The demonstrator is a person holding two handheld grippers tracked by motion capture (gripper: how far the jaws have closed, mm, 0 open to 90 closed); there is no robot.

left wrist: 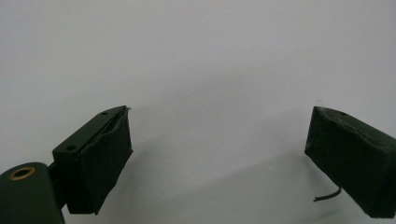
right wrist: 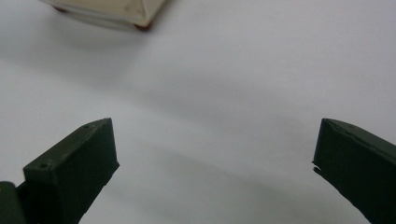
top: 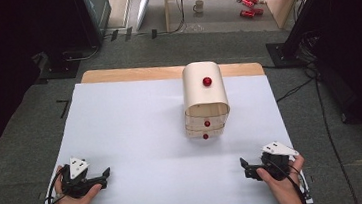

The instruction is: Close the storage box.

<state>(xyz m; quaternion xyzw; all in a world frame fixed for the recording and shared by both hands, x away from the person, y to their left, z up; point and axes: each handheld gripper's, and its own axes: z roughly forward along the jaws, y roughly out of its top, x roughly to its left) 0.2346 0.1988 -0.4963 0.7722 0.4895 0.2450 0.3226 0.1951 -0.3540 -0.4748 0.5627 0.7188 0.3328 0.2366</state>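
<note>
Two black grippers, left (top: 106, 175) and right (top: 244, 166), rest wide-jawed (nothing held) before a cream round-topped drawer box (top: 206, 99) with red knobs.

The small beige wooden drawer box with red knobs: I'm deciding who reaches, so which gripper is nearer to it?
Right. The right gripper sits just right of and below the drawer box; the left gripper lies far to its left.

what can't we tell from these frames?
- Box contents: high view, drawers shut, only three red knobs show.
- Box back and far side: high view, hidden by its own rounded top.
- Box in the right gripper view: cut off by the top edge, blurred.
- Floor items, mug and red things: high view, too small to identify.
</note>
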